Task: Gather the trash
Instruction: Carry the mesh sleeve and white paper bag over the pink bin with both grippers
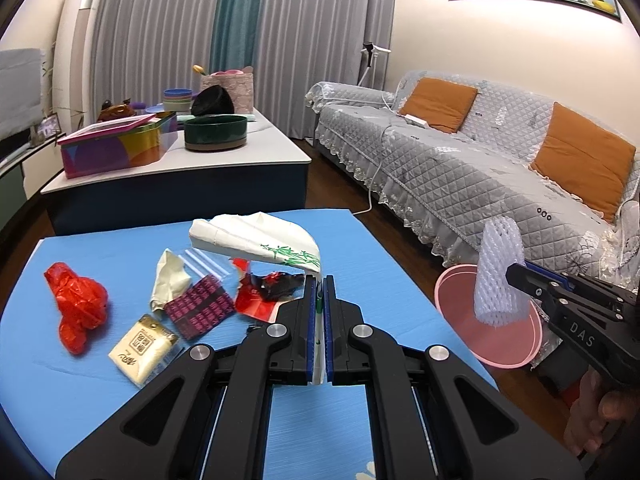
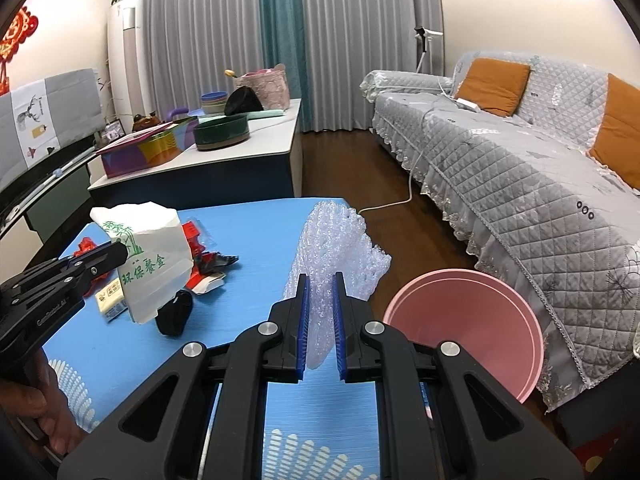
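The left claw (image 1: 319,280) is pinching the thin edge of a white paper meal box (image 1: 256,240) printed with green bamboo, its blue pads (image 1: 310,320) closed almost flat against the paper, and the box is hanging lifted above the blue worktop (image 1: 100,392). The right claw (image 2: 320,280) is gripping a white foam fruit net (image 2: 340,248), its jaws standing narrow with the mesh squeezed between them; in the left wrist view that net is sitting above the rim of the pink bin (image 1: 488,320), which is standing on the floor just beside the worktop's right edge, between it and the grey sofa (image 1: 460,160). Still lying on the worktop are a crumpled red plastic bag (image 1: 76,304), a cream crumpled paper (image 1: 170,280), a clear wrapper with straws (image 1: 204,264), a dark patterned packet (image 1: 198,308), a pale yellow sachet (image 1: 142,350) and a red and black wrapper (image 1: 268,292) just beneath the lifted box. A small black object (image 2: 174,314) is resting on the worktop near the box in the right wrist view. A person's hand (image 1: 600,420) is gripping the right tool's handle.
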`<state>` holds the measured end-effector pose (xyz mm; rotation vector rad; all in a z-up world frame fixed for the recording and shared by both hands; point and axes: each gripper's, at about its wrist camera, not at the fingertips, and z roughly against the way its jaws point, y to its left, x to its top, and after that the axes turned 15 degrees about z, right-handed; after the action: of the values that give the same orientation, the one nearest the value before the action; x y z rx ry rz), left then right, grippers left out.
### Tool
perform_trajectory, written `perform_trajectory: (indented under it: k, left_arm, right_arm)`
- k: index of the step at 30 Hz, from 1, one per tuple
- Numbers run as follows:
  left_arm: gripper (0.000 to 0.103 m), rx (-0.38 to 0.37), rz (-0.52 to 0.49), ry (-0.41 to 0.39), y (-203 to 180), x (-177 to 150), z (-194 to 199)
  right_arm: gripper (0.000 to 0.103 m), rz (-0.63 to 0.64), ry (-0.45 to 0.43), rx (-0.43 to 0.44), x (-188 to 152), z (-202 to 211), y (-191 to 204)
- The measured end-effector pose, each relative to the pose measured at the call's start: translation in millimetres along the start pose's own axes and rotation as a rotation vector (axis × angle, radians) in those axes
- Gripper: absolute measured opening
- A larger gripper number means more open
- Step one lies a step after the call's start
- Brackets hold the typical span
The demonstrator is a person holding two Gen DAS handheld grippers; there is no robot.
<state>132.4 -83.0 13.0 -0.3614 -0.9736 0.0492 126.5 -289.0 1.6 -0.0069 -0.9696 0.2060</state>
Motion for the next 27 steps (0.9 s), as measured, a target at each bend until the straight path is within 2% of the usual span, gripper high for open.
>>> perform_trajectory:
  k: [27]
  left_arm:
    - [0.003, -0.07, -0.043, 0.024, -38, -7, -13]
  right_arm:
    - [0.012, -0.063, 0.021, -0.068, -8, -4, -38]
